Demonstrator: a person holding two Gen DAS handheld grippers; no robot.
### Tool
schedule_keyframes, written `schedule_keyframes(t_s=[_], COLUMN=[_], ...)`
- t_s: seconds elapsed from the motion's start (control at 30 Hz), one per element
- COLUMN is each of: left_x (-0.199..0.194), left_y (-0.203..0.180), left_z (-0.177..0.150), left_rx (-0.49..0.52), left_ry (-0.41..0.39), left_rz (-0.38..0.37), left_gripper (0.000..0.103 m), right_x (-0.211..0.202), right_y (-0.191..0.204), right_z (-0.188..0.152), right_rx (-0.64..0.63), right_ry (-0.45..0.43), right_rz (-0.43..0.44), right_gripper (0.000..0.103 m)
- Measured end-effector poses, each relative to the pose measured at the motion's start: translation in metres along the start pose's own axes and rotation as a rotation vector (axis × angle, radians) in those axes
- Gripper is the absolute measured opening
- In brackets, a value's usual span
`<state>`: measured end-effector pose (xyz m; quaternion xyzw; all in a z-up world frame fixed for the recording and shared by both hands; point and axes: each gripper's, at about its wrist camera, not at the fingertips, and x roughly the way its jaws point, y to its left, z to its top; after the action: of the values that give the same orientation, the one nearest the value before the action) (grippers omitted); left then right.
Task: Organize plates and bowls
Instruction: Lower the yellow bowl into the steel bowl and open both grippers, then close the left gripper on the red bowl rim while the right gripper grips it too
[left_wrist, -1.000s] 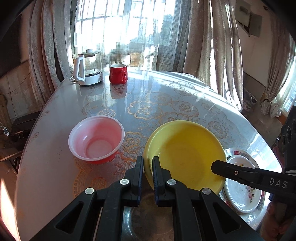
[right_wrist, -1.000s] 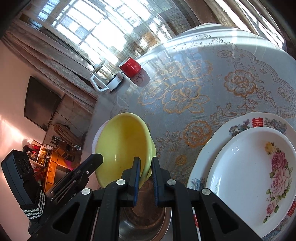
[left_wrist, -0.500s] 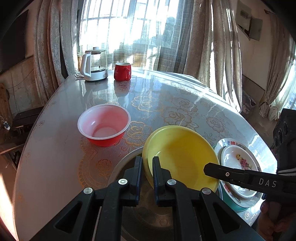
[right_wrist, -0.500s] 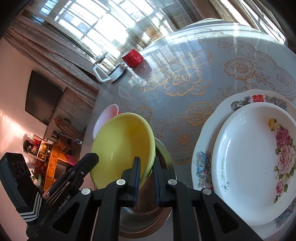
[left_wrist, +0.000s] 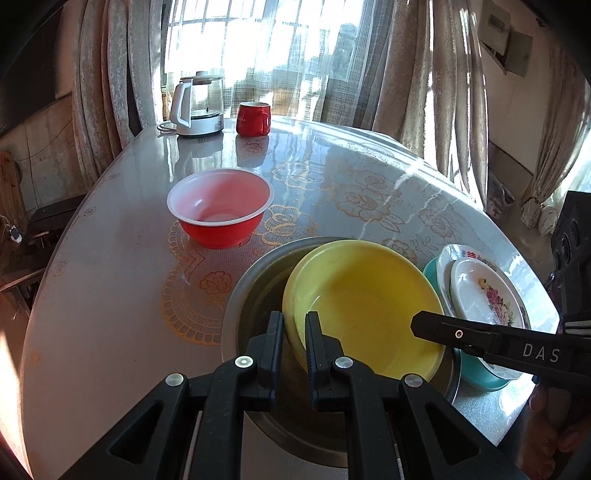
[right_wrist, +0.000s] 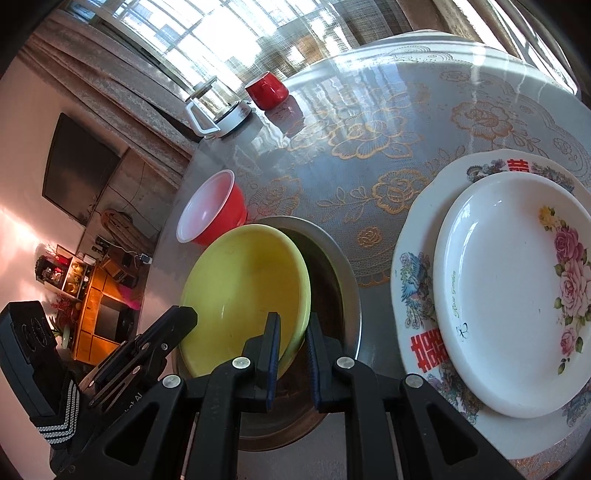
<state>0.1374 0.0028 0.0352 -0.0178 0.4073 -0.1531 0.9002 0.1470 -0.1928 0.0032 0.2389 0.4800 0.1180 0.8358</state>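
Observation:
A yellow bowl (left_wrist: 362, 306) (right_wrist: 243, 288) hangs tilted over a steel bowl (left_wrist: 251, 273) (right_wrist: 347, 273), its lower edge inside the steel rim. My left gripper (left_wrist: 294, 321) is shut on the yellow bowl's near-left rim. My right gripper (right_wrist: 293, 321) is shut on the opposite rim. Each gripper shows in the other's view, the right gripper (left_wrist: 415, 326) at the right and the left gripper (right_wrist: 184, 314) at the lower left. A red bowl (left_wrist: 221, 210) (right_wrist: 210, 210) with a white inside stands behind the steel bowl. I cannot tell whether the yellow bowl touches the steel one.
Two flowered plates (left_wrist: 484, 295) (right_wrist: 509, 288) lie stacked on a teal bowl (left_wrist: 476, 373) right of the steel bowl. At the far edge of the round table (left_wrist: 110, 258) stand a glass kettle (left_wrist: 197, 107) (right_wrist: 218, 110) and a red mug (left_wrist: 253, 118) (right_wrist: 266, 90).
Both grippers have sunk and drawn back toward me with the yellow bowl. More of the steel bowl's rim shows around it now.

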Motion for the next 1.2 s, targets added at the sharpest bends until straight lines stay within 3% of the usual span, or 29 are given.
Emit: schedule_keyframes(t_s=[0.27,0.53,0.83,1.0,1.13,1.2], left_x=[0.008,0.011,0.006,-0.002,-0.01,-0.013], left_y=[0.004,0.004,0.008,0.011,0.014,0.015], left_z=[-0.008,-0.011,-0.012,-0.012,-0.012,-0.013], left_rx=[-0.019,-0.014,-0.028,-0.04,-0.061,-0.061], left_ry=[0.036,0.036,0.025,0.001,-0.021,-0.032], left_rz=[0.026,0.015,-0.007,-0.024,-0.04,-0.035], left_gripper=[0.012,0.015,0.016,0.018,0.029,0.04], right_x=[0.011,0.0,-0.002,-0.016,-0.019,-0.019], right_y=[0.015,0.023,0.025,0.026,0.02,0.018], right_z=[0.0,0.0,-0.001,0.003,0.003,0.002], right_rx=[-0.038,-0.104,-0.138,-0.155,-0.125,-0.113], right_ry=[0.042,-0.013,0.005,-0.052,-0.052,-0.059], right_rz=[-0.038,-0.092,-0.089,-0.099,-0.082,-0.072], right_gripper=[0.032,0.036,0.038,0.038,0.038,0.038])
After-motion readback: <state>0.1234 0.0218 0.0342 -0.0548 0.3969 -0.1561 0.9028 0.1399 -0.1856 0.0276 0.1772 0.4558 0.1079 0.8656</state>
